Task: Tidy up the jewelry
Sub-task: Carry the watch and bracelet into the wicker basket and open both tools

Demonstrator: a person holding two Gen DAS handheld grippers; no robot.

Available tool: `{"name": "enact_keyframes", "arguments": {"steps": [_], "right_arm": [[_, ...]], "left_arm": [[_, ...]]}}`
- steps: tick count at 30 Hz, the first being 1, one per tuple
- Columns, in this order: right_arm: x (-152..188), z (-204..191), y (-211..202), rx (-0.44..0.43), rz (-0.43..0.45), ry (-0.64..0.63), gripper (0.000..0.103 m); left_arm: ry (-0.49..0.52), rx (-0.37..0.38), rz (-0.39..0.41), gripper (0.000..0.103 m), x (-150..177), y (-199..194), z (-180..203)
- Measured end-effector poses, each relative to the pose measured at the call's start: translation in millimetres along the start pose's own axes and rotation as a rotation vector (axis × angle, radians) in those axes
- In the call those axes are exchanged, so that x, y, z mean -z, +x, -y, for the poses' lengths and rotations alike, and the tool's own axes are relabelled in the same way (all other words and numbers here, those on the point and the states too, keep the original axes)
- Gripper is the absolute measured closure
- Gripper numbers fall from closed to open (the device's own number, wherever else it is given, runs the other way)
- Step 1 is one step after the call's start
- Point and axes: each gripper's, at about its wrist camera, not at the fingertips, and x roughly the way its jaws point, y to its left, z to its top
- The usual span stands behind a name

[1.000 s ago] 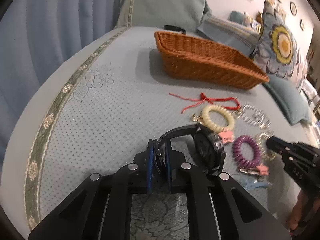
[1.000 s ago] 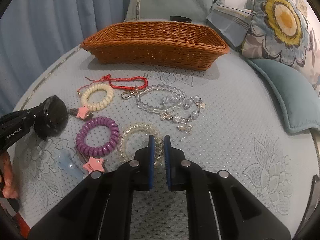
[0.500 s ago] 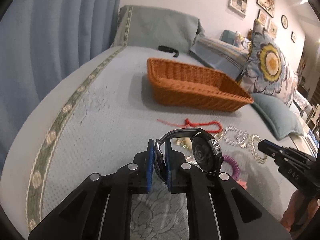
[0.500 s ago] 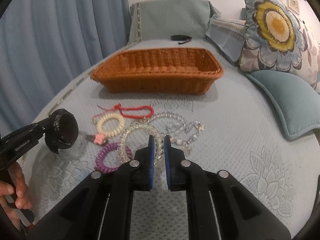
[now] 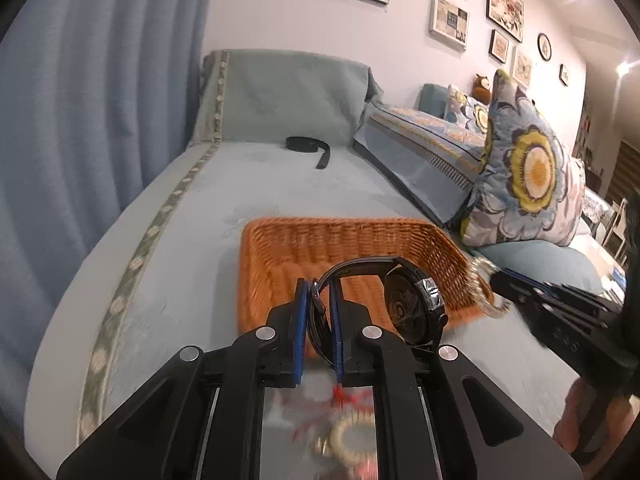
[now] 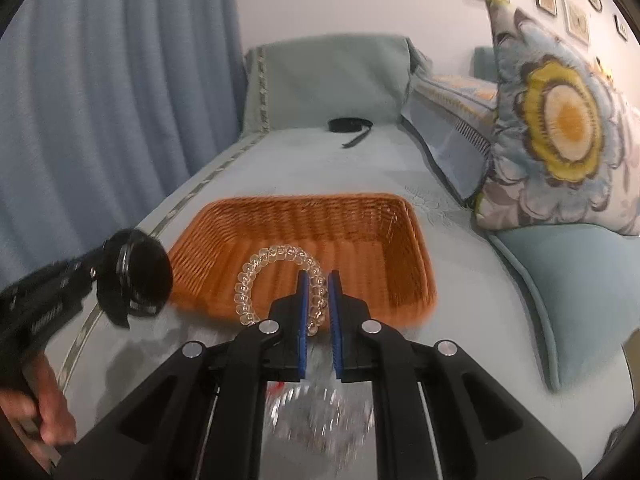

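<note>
My left gripper (image 5: 319,292) is shut on the strap of a black wristwatch (image 5: 414,304) and holds it raised at the near rim of an orange wicker basket (image 5: 276,256). My right gripper (image 6: 318,286) is shut on a clear spiral bracelet (image 6: 256,276) and holds it over the near edge of the same basket (image 6: 360,232). The left gripper with the watch (image 6: 138,276) shows at the left of the right wrist view. The right gripper and its bracelet (image 5: 482,280) show at the right of the left wrist view. The basket looks empty inside.
Blurred jewelry lies on the bed below: a red cord (image 5: 344,396), a cream spiral bracelet (image 5: 352,440), clear beads (image 6: 316,412). A black strap (image 5: 310,146) lies far behind the basket. A flowered pillow (image 5: 528,176) and a teal cushion (image 6: 568,280) stand at the right. A blue curtain hangs at the left.
Both grippers have risen and moved forward to the basket, each carrying its item. The jewelry left on the bed has dropped to the bottom of both views.
</note>
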Motion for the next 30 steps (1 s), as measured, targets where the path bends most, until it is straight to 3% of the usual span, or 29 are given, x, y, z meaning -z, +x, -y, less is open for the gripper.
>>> {"name": "enact_keyframes", "arguments": {"steps": [5, 10, 14, 18, 20, 24, 25, 29, 30], "right_arm": [[-23.1, 13.9, 67.3, 0.013, -0.110, 0.014, 0.095], [-18.5, 19.7, 116.2, 0.025, -0.226, 0.013, 0.095], [-9.4, 18.1, 124.8, 0.017, -0.250, -0.002, 0.095], [-8.8, 18.1, 118.1, 0.044, -0.251, -0.007, 0.094], [-9.5, 19.9, 110.2, 0.054, -0.243, -0.006, 0.088], [-7.3, 23.9, 76.6, 0.026, -0.199, 0.033, 0.046], [-5.4, 24.3, 64.0, 0.002, -0.180, 0.048, 0.040], [6.7, 14.8, 14.4, -0.010, -0.115, 0.025, 0.038], [9.4, 12.3, 4.8, -0.004, -0.099, 0.018, 0.032]], "left_arm": [[0.027, -0.014, -0.063, 0.095, -16.8, 60.7, 2.6], [0.043, -0.042, -0.105, 0.095, -13.4, 98.0, -0.6], [0.060, -0.047, -0.135, 0.093, -6.3, 113.7, 1.2], [0.067, -0.023, -0.119, 0.082, -3.9, 104.9, 3.4], [0.062, -0.009, -0.096, 0.063, -5.7, 90.9, 2.6], [0.030, 0.042, -0.057, 0.060, -7.4, 60.1, -2.8], [0.017, 0.047, -0.045, 0.058, -6.9, 49.4, -5.0], [-0.016, 0.059, 0.014, 0.047, 1.9, 0.6, -12.9], [-0.024, 0.060, 0.021, 0.047, 5.8, -11.2, -13.6]]}}
